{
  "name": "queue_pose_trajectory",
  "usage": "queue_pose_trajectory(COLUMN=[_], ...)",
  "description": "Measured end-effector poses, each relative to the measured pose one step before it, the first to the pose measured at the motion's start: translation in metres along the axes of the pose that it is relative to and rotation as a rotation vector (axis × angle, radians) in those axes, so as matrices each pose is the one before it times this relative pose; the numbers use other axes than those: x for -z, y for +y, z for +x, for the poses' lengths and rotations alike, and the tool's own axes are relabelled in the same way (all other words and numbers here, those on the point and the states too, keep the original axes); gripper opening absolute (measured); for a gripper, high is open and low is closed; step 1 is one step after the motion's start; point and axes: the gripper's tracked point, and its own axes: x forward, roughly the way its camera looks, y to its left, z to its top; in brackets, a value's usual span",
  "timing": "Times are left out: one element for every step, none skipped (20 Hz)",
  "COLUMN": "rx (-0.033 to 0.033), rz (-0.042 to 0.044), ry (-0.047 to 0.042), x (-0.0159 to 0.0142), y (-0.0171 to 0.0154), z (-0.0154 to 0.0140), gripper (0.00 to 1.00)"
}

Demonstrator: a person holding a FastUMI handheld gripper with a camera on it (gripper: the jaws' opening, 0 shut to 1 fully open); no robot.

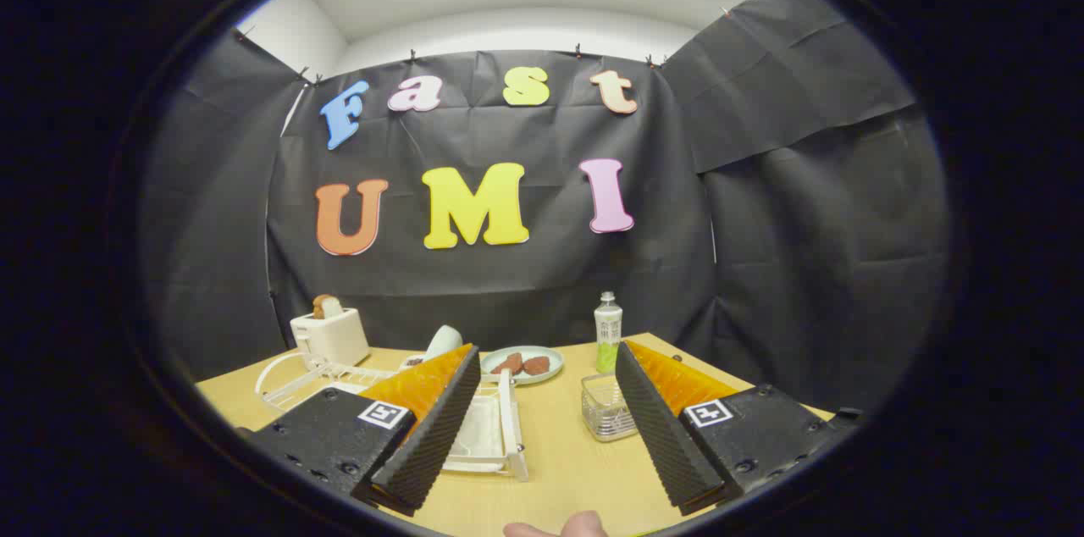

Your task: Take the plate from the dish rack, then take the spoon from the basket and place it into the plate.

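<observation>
My gripper (546, 351) is open, its two black-padded fingers spread wide above the wooden table (559, 461), with nothing between them. The white dish rack (506, 423) lies on the table to the left, partly behind the left finger (432, 427). A pale green rounded dish (443, 340) stands upright in the rack, just beyond that finger's tip. A small wire basket (606, 408) sits by the inner side of the right finger (665, 427); what is in it I cannot make out.
A pale green plate (550, 369) with brown food pieces lies ahead between the fingertips. A bottle (607, 332) stands behind the basket. A white toaster (330, 335) with toast is at the back left. A person's fingertip (559, 527) shows at the table's near edge.
</observation>
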Motion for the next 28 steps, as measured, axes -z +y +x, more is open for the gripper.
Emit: queue_pose_trajectory(rx=[-0.00360, -0.00056, 0.00348, 0.00180, -0.00010, -0.00015, -0.00002, 0.00059, 0.00028, -0.00525, -0.00920, -0.00550, -0.00740, -0.00730, -0.00564, -0.00712, -0.00653, -0.00847, -0.00512, -0.00747, -0.00478, -0.00376, -0.00116, -0.00255, -0.00405, -0.00766, -0.00447, -0.00618], rz=[-0.00249, -0.00570, -0.00541, -0.00038, 0.00201, 0.00320, 0.00064, -0.00080, -0.00052, 0.00118, 0.00160, 0.00289, 0.00359, 0.00136, -0.00059, 0.00120, 0.00432, 0.00592, 0.00612, 0.00696, 0.00548, 0.00486, 0.00322, 0.00238, 0.00257, 0.00266, 0.00202, -0.00083], ry=[0.00675, 0.00072, -0.00030, -0.00711, -0.00879, -0.01168, -0.01188, -0.01007, -0.00210, 0.00309, 0.00279, 0.00357, 0.00226, 0.00234, 0.00325, 0.00490, 0.00776, 0.00743, 0.01003, 0.01034, 0.00785, 0.00609, 0.00779, 0.00547, 0.00850, 0.00922, 0.01138, 0.01758], x=[0.00386, 0.00007, -0.00128, -0.00360, -0.00413, -0.00509, -0.00355, -0.00260, 0.00008, -0.00007, 0.00092, -0.00186, -0.00049, -0.00115, 0.00055, 0.00117, 0.00233, 0.00170, 0.00253, 0.00237, 0.00258, 0.00173, 0.00194, 0.00171, 0.00311, 0.00235, 0.00285, 0.00291], y=[0.00386, 0.00263, 0.00120, 0.00082, 0.00165, 0.00133, 0.00228, 0.00161, 0.00186, 0.00239, 0.00485, 0.00380, 0.00300, 0.00473, 0.00443, 0.00455, 0.00631, 0.00547, 0.00530, 0.00509, 0.00455, 0.00321, 0.00307, 0.00361, 0.00416, 0.00479, 0.00447, 0.00442], z=[-0.00072, -0.00060, -0.00098, -0.00134, -0.00196, -0.00207, -0.00087, -0.00042, 0.00019, -0.00017, 0.00051, 0.00068, 0.00165, 0.00173, 0.00198, 0.00284, 0.00375, 0.00393, 0.00425, 0.00410, 0.00465, 0.00495, 0.00583, 0.00727, 0.00691, 0.00832, 0.00774, 0.00868], gripper=[1.00, 1.00, 1.00, 1.00, 1.00, 1.00, 1.00, 1.00, 1.00, 1.00, 1.00, 1.00, 1.00, 1.00, 1.00, 1.00, 1.00, 1.00, 1.00, 1.00, 1.00, 1.00, 1.00, 1.00, 1.00, 1.00, 1.00, 1.00])
